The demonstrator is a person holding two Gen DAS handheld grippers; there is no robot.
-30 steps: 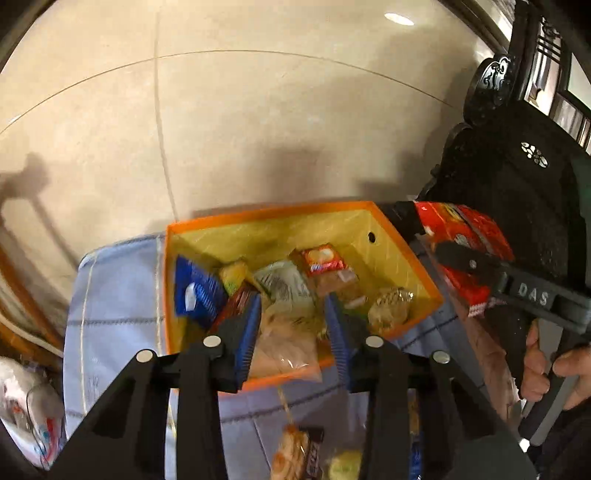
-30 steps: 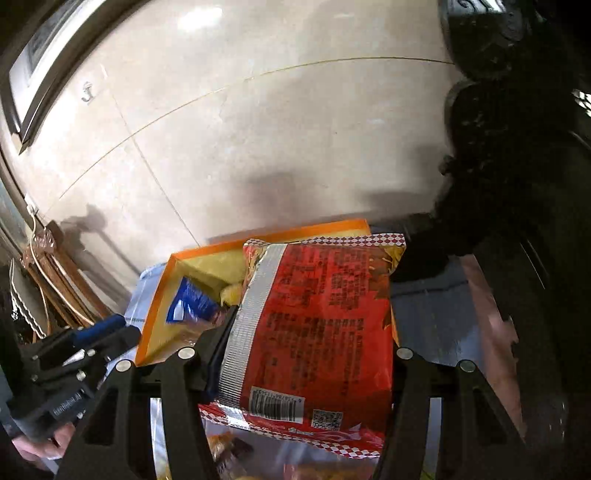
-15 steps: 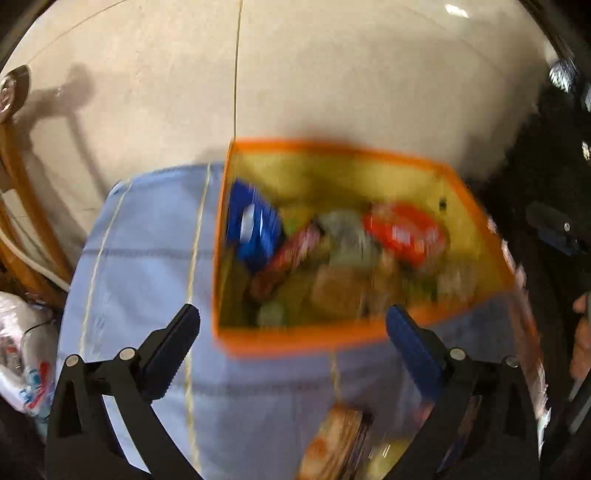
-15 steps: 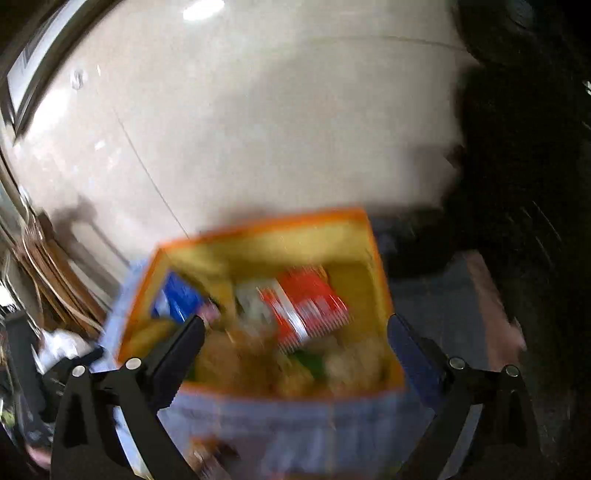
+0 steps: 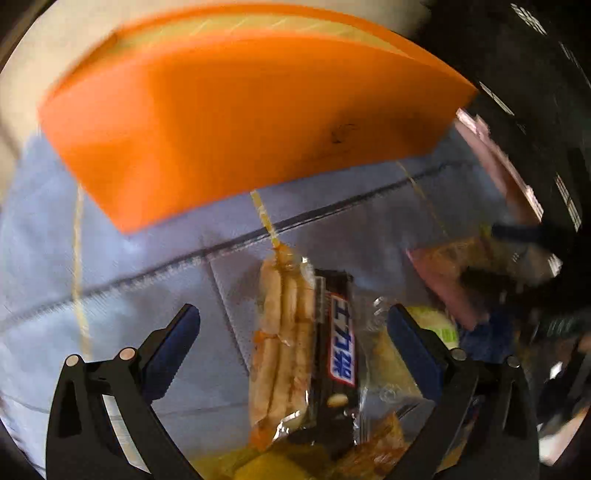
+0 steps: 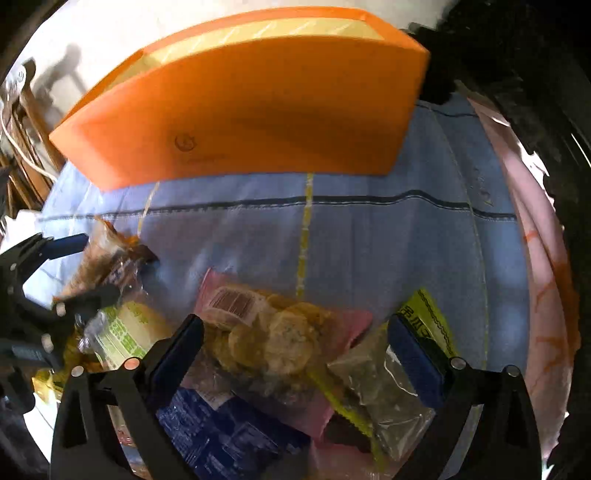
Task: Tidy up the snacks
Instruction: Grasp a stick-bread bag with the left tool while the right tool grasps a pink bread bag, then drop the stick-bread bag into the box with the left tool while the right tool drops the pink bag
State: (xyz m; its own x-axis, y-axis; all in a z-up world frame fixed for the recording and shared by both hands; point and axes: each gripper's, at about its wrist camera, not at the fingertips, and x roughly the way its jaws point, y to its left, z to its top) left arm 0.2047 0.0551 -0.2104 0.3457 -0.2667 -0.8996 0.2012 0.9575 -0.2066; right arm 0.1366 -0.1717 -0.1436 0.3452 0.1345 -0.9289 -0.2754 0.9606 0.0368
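both jaws gape wide, the left gripper (image 5: 293, 334) closing slightly over a dark candy bar (image 5: 338, 354), the right gripper (image 6: 295, 343) over a cookie pack (image 6: 273, 332). neither grips anything. snacks lie on the blue cloth (image 6: 369, 240) before the orange box (image 6: 258, 103), its contents hidden.

Both wrist views look steeply down, close — sharing the orange box (image 5: 258, 110)

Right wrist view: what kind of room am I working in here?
Probably a home living or dining room: a blue quilted cloth covers the surface, dark carved wooden furniture stands at left, and pale tiled floor lies beyond the orange box.
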